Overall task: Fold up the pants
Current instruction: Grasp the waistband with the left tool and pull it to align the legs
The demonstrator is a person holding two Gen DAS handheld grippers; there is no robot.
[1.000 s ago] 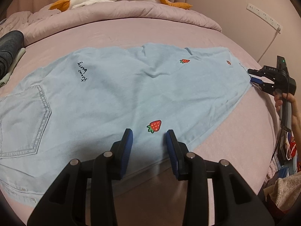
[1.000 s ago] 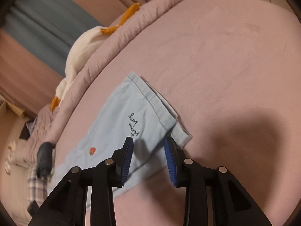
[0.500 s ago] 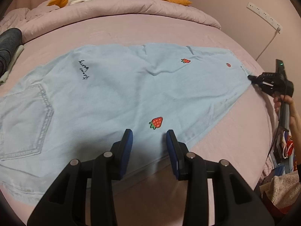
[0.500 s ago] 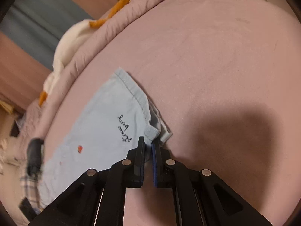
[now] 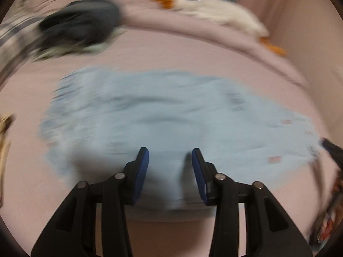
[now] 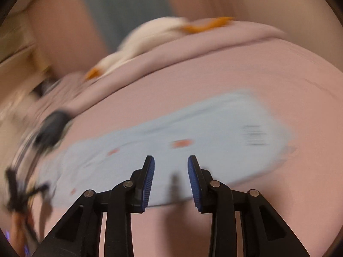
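Dark bundle: one dark grey lump of cloth, soft and rolled, at the far left of the bed.
Pants: one pair of light blue pants, spread flat across the middle of the pink bed. They look soft, like thin denim, with small red spots. The pictures are blurry.
Left gripper: one left gripper, black with blue ribbed pads. Its two fingers are wide apart and hold nothing. They hang over the near edge of the pants.
Right gripper: one right gripper, the same kind. Its fingers are spread apart and empty, over the near edge too.
Toy: one white plush goose with orange parts, on the rolled pink blanket at the back.
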